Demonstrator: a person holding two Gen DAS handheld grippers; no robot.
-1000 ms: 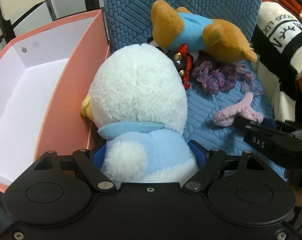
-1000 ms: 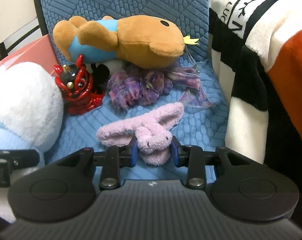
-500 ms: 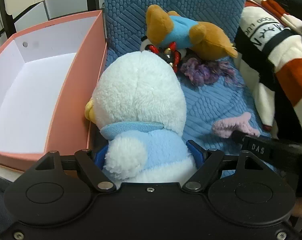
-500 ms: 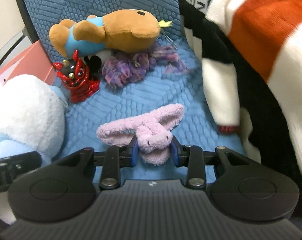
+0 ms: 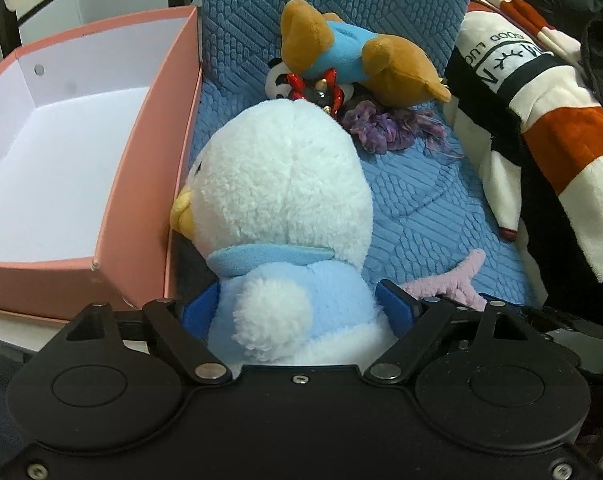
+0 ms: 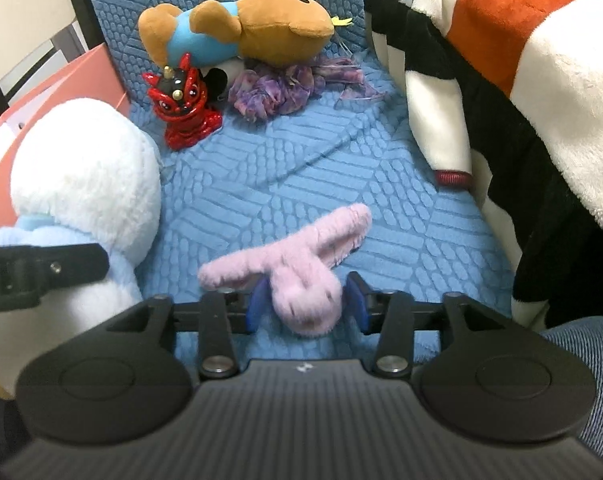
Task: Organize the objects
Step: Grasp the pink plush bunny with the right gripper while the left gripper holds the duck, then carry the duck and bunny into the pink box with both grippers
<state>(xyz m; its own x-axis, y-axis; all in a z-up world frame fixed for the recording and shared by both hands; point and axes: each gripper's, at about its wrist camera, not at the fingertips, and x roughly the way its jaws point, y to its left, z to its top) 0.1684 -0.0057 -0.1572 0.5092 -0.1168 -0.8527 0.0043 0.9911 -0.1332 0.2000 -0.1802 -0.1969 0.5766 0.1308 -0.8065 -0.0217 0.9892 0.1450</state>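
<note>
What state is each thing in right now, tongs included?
Left tongs: shut on the white duck plush.
Right tongs: shut on the pink bunny plush.
Pink box: open, nothing visible inside.
Brown bear plush: lying on its side.
Red figurine: upright.
Purple scrunchie: loose on the blue cushion.

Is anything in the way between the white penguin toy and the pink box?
Only the box's own pink side wall. The left gripper holds the penguin right beside it, so the toy must clear that wall. The box looks empty.
</note>
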